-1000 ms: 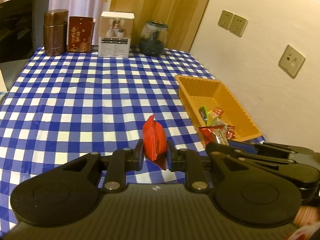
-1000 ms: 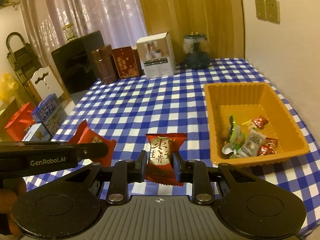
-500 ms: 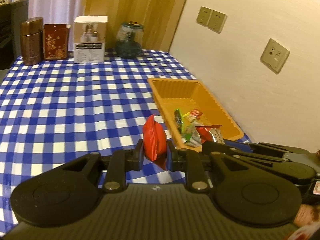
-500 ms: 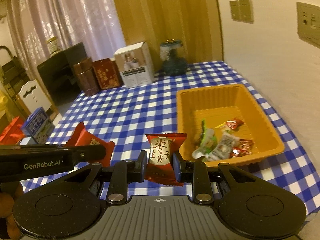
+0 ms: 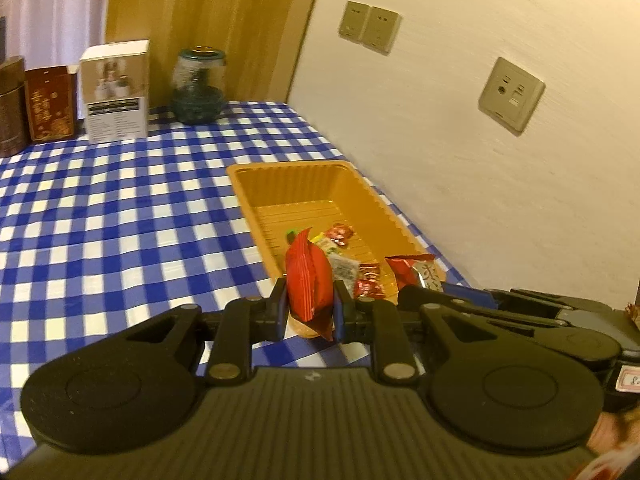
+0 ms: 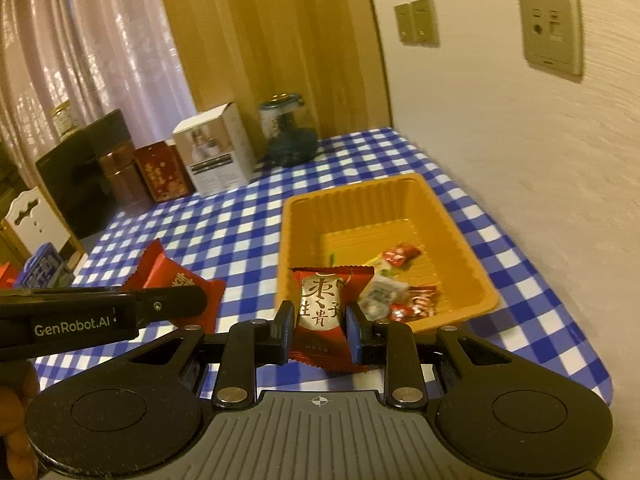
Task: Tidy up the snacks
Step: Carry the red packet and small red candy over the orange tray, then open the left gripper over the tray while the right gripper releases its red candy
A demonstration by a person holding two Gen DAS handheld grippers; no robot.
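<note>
My left gripper [image 5: 309,304] is shut on a red snack packet [image 5: 308,280], held edge-on just at the near left corner of the orange tray [image 5: 296,176]. My right gripper [image 6: 319,326] is shut on a red and white packet with Chinese characters [image 6: 325,312], held in front of the tray's near rim [image 6: 460,322]. Several small wrapped snacks [image 6: 400,292] lie in the tray's near end. In the right wrist view the left gripper [image 6: 100,316] and its packet [image 6: 172,276] show at the left. In the left wrist view the right gripper's packet [image 5: 416,272] shows at the right.
The table has a blue and white checked cloth [image 5: 100,208]. At its back stand a white box [image 5: 116,92], a glass jar [image 5: 199,86], a red box [image 5: 50,104] and a brown tin [image 5: 10,108]. A wall [image 5: 480,160] runs close along the right.
Both grippers have moved forward and to the right with their packets, closer to the orange tray. The tray now sits just ahead of both.
</note>
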